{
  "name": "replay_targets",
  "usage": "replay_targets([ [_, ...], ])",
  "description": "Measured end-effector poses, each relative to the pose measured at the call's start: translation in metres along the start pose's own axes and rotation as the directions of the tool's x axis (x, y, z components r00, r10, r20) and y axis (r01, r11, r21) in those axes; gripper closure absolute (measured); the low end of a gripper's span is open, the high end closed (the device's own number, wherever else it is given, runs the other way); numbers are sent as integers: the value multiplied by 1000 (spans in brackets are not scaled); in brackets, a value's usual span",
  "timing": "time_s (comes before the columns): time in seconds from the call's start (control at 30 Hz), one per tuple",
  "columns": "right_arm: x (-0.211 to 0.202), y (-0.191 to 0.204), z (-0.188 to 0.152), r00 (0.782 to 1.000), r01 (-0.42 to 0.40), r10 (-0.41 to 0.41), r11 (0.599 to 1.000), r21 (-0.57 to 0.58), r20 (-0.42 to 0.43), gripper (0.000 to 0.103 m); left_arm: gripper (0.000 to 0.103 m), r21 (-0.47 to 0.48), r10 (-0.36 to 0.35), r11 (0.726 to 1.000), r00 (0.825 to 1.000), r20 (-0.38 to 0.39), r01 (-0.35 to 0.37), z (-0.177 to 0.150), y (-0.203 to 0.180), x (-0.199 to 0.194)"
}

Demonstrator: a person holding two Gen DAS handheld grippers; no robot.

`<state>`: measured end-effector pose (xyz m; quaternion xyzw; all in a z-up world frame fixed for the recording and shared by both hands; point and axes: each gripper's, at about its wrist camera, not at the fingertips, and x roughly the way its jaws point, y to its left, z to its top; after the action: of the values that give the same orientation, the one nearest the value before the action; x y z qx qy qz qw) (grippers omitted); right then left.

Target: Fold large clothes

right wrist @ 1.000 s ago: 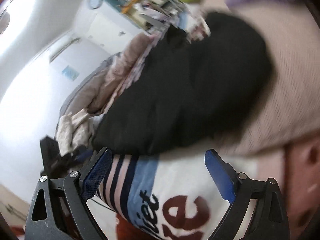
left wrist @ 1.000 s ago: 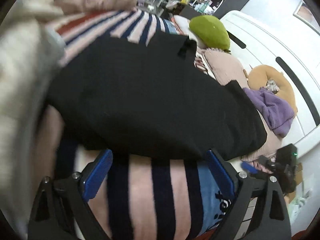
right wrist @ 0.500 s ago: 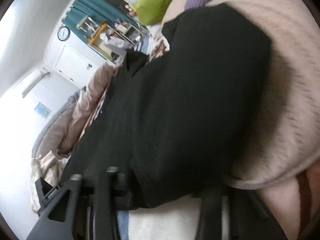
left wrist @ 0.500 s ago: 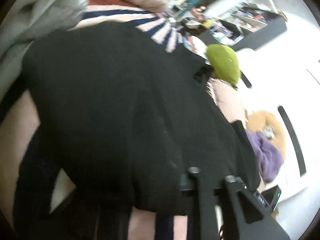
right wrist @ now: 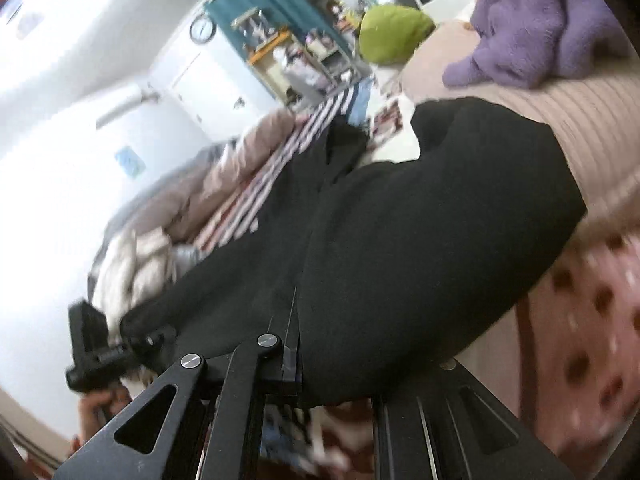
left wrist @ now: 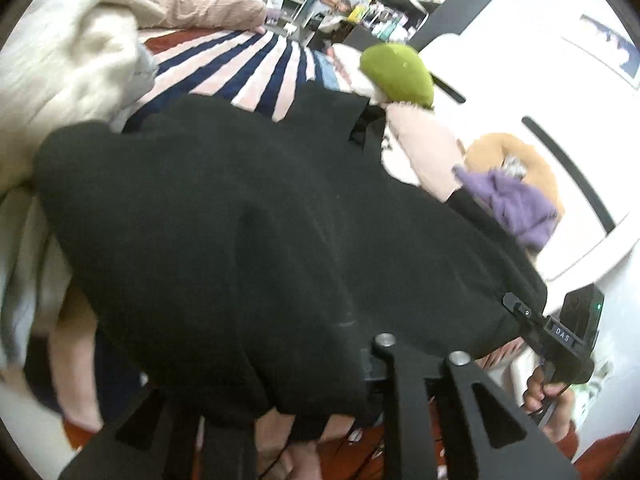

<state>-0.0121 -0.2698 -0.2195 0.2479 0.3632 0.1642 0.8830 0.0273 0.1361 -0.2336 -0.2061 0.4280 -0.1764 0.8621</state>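
A large black garment (left wrist: 248,216) lies spread on the bed over a striped pink and navy cover (left wrist: 244,64). My left gripper (left wrist: 320,392) is shut on its near hem, and the cloth drapes over the jaws and hides the pads. In the right wrist view the same black garment (right wrist: 400,240) fills the middle, and my right gripper (right wrist: 312,376) is shut on its near edge. The hem is raised off the bed between the two grippers. The right gripper also shows in the left wrist view (left wrist: 560,340), the left one in the right wrist view (right wrist: 96,344).
A cream blanket (left wrist: 68,52) is heaped at the left. A green cushion (left wrist: 396,76), a pink knit (left wrist: 424,152), a purple fleece (left wrist: 516,204) and an orange cushion (left wrist: 520,156) lie at the right by the white headboard (left wrist: 560,80). A dotted pink cloth (right wrist: 592,320) lies beside the right gripper.
Both grippers were open a second ago at the near hem. They have closed on the black garment and lifted its edge, and both views have tilted.
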Motion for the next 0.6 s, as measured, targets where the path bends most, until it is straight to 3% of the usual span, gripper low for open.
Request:
replay_targets([
  [0.07, 4, -10, -8, 999, 25, -25, 1000, 5, -42, 94, 77, 11, 36, 999, 999, -22, -35, -10, 0, -2],
  [0.13, 10, -18, -13, 997, 26, -23, 999, 42, -72, 89, 65, 33, 60, 998, 997, -53, -59, -14, -2, -5],
  [0.23, 4, -14, -11, 995, 33, -30, 999, 26, -96, 76, 58, 46, 70, 997, 997, -34, -68, -18, -5, -30],
  [0.27, -1, -9, -9, 991, 38, -39, 999, -13, -124, 66, 58, 44, 62, 997, 998, -19, -61, -18, -5, -43],
  [0.3, -5, -5, -9, 985, 47, -55, 997, -54, -163, 49, 58, 41, 58, 997, 998, -9, -58, -18, -5, -50],
  [0.37, -9, 11, -10, 962, 61, -100, 986, -157, -253, 38, 58, 41, 74, 996, 997, 16, -75, -14, -9, -65],
  [0.5, -27, 41, -5, 952, -3, -78, 964, -264, -295, 38, 56, 106, 79, 991, 993, 85, -88, -4, -29, -93],
  [0.6, -42, 66, 9, 967, -68, -18, 943, -326, -254, 38, 49, 158, 40, 985, 984, 176, -69, 10, -47, -122],
])
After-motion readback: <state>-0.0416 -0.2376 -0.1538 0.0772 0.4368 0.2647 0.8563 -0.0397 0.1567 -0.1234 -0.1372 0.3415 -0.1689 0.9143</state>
